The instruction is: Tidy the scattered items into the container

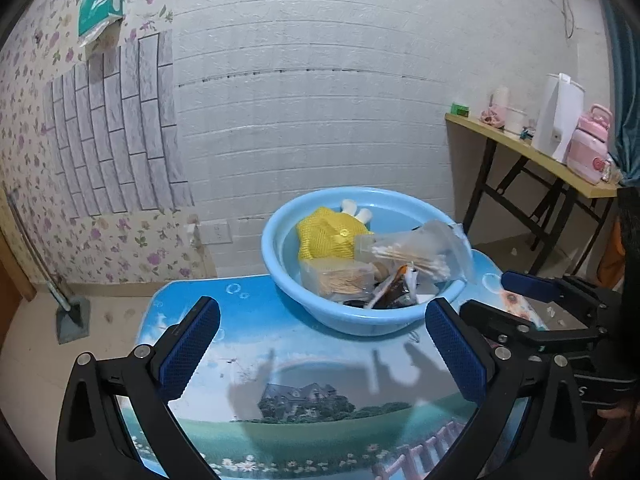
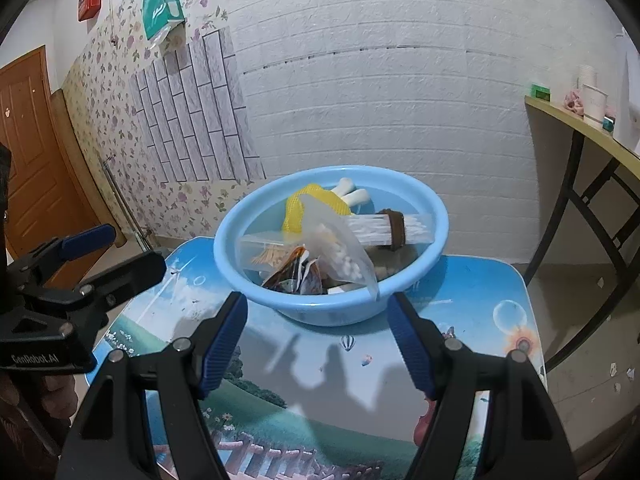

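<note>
A light-blue basin [image 1: 352,322] [image 2: 332,314] stands at the far side of a small table with a printed landscape top [image 1: 300,380] [image 2: 320,384]. Inside it lie a yellow mesh item [image 1: 320,240] [image 2: 298,208], a bag of cotton swabs [image 1: 416,254] [image 2: 384,228], a clear toothpick box [image 1: 340,278] [image 2: 264,252], dark sachets [image 1: 394,296] [image 2: 296,276] and a clear bag of white pieces [image 2: 340,252]. My left gripper [image 1: 323,308] [image 2: 128,250] hangs open just in front of the basin, with nothing between its fingers. To its right, my right gripper [image 2: 317,300] [image 1: 496,296] is also open and holds nothing.
A yellow-topped folding table [image 1: 532,152] [image 2: 580,128] at the right carries a white jug [image 1: 560,116], a pink bottle [image 1: 590,144] and cups. A wooden door [image 2: 28,152] is at the left. A broom base [image 1: 72,316] rests on the floor. The wall is close behind the basin.
</note>
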Motion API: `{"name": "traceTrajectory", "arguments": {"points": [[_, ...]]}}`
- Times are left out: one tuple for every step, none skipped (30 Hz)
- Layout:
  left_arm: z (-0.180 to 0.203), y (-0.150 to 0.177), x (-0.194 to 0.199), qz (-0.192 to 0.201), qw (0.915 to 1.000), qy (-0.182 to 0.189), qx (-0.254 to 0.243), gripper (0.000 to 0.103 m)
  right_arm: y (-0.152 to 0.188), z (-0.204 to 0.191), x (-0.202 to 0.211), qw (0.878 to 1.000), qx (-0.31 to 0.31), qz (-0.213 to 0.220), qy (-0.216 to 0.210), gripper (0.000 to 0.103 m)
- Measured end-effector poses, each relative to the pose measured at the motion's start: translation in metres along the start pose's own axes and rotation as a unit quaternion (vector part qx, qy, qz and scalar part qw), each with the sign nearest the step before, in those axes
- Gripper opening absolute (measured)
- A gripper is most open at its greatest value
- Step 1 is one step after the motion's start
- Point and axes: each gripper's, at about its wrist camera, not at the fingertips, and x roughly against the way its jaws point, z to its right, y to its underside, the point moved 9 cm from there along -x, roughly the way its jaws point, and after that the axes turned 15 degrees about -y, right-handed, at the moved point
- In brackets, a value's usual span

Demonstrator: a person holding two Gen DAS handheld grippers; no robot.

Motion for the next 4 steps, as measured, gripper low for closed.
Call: {"name": "traceTrajectory", "arguments": {"points": [[0.0002,0.0007,-0.0003,-0.003,1.0000,0.003,0.003,0.103,0.0002,-0.0002,-0.0001,1.000,-0.001,0.000,0.000,0.072],[-0.0001,0.0013,-0.0011,-0.006,1.0000,0.002,0.004,0.103,0.0003,0.0002,-0.0004,1.000,-0.001,0.000,0.000,0.072],[-0.0006,0.0026,-0.0023,-0.009,1.0000,-0.002,0.003,0.103,0.0009,-0.0001,-0.0008,1.000,0.000,-0.001,0.001,0.072],[-0.0007,0.0042,-0.0035,-0.012,0.9999,-0.005,0.002,0.103,0.0013,-0.0002,-0.0013,1.000,0.000,-0.002,0.001,0.072]]}}
